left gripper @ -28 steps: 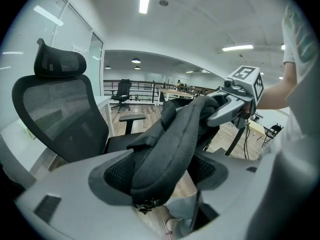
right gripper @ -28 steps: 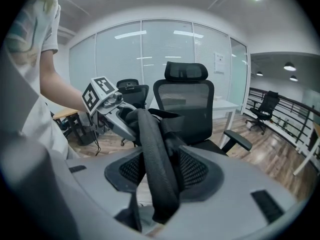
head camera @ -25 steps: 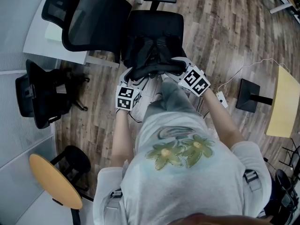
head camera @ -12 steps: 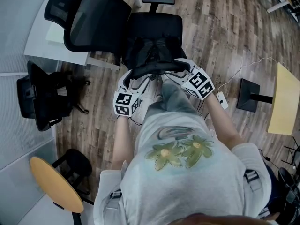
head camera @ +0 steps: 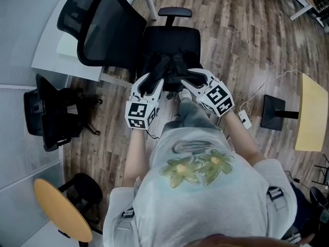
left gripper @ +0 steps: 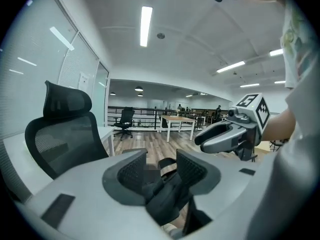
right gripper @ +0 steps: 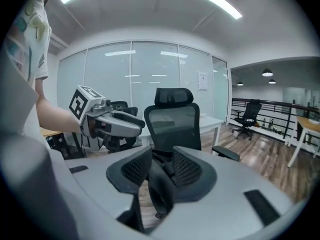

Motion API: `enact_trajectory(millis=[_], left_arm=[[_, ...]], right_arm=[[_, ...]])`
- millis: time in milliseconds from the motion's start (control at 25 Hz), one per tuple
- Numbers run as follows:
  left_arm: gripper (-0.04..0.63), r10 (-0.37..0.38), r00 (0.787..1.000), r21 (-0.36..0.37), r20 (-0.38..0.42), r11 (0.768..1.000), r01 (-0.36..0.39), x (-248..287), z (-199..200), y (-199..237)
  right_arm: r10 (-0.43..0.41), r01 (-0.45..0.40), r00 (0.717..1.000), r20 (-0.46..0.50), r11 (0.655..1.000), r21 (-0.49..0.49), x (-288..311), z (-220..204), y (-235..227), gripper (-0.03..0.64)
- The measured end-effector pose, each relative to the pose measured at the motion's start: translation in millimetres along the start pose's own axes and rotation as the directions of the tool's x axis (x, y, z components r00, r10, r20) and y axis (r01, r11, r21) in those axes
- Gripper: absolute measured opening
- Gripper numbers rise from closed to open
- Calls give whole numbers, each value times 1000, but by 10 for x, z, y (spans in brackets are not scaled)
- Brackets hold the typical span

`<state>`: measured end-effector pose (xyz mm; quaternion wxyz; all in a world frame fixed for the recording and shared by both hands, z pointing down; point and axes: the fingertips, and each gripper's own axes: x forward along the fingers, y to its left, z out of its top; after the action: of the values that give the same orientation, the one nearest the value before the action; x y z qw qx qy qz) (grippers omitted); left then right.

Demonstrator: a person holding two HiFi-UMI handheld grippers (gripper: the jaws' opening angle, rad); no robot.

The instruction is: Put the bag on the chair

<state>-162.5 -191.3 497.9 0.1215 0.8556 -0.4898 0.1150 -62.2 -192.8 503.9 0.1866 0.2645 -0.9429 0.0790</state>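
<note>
At upper centre, lying on the office chair (head camera: pixel 174 34) seat: black bag (head camera: pixel 167 68). Closing left hand-held gripper (head camera: pixel 152 81) and right hand-held gripper (head camera: pixel 192 76), half-wide, around its folds, not yet visibly pinching. Likely settling the placement; next needing a firm hold, then pushing deeper.

The floor (head camera: pixel 247 45) is of brown wooden planks. A white desk (head camera: pixel 49 60) stands beside a glass wall (right gripper: pixel 125 79). A round yellow table (head camera: pixel 61 210) is near a spare black office chair (head camera: pixel 49 112). Long strip lights (left gripper: pixel 145 26) shine on the white ceiling (left gripper: pixel 190 29).
</note>
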Motion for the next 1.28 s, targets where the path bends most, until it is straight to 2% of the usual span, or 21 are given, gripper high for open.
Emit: enact_trajectory(millis=[80, 200, 320, 560, 720, 1080, 1280], left_arm=[[182, 3, 1000, 19, 5, 1000, -3, 40, 126, -9], [55, 2, 1000, 28, -6, 1000, -1, 94, 234, -52], [31, 6, 1000, 60, -30, 998, -5, 150, 272, -92], [15, 20, 999, 106, -27, 994, -17, 204, 392, -171], [15, 3, 1000, 120, -15, 993, -1, 244, 474, -235], [15, -20, 999, 91, -26, 996, 22, 308, 462, -304], [15, -33, 999, 105, -41, 994, 37, 308, 406, -401]], right_arm=[[-50, 50, 998, 39, 999, 5, -10, 151, -81, 102], [-124, 121, 988, 95, 992, 31, -48, 313, -196, 17], [-153, 149, 983, 106, 988, 45, -42, 372, -208, 8], [-112, 107, 989, 92, 993, 59, 41, 394, -107, 8], [-122, 122, 989, 87, 992, 14, 72, 422, -74, 6], [-107, 106, 991, 84, 994, 15, 84, 423, -54, 6], [-99, 96, 992, 82, 995, 35, 55, 383, -44, 6]])
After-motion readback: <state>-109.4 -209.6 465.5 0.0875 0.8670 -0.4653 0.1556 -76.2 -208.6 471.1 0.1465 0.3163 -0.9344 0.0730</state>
